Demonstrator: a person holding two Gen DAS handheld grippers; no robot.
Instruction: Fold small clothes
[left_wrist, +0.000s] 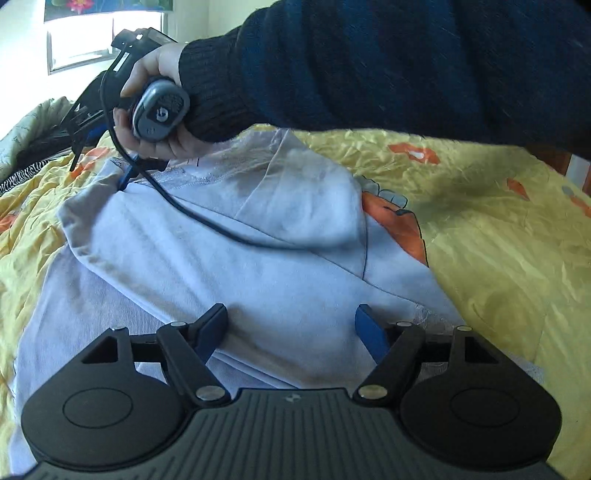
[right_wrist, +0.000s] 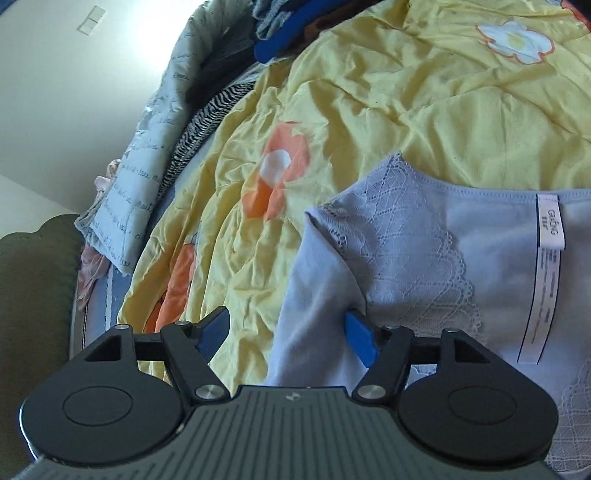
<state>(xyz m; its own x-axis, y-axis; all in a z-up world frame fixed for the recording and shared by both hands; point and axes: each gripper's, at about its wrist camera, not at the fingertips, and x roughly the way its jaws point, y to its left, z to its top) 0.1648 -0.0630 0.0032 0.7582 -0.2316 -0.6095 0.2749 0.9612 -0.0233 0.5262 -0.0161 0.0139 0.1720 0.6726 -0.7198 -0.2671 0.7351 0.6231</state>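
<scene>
A pale lilac garment (left_wrist: 280, 280) with lace trim lies partly folded on the yellow flowered bedspread (left_wrist: 498, 229). My left gripper (left_wrist: 291, 328) is open just above its near part, and no cloth is pinched between the blue pads. In the right wrist view the same garment (right_wrist: 461, 251) shows its lace panel and a white label (right_wrist: 550, 225). My right gripper (right_wrist: 288, 328) is open over the garment's folded edge; cloth lies between the fingers and the right pad (right_wrist: 360, 334) rests against the fold. A hand (left_wrist: 155, 110) in a dark sleeve holds that gripper at the garment's far corner.
A heap of bedding and clothes, with a zebra-striped cloth (right_wrist: 207, 122) and a script-printed quilt (right_wrist: 147, 147), lines the bed's far side. A green upholstered edge (right_wrist: 33, 288) stands at the left. A black cable (left_wrist: 192, 210) trails across the garment. A bright window (left_wrist: 85, 37) is behind.
</scene>
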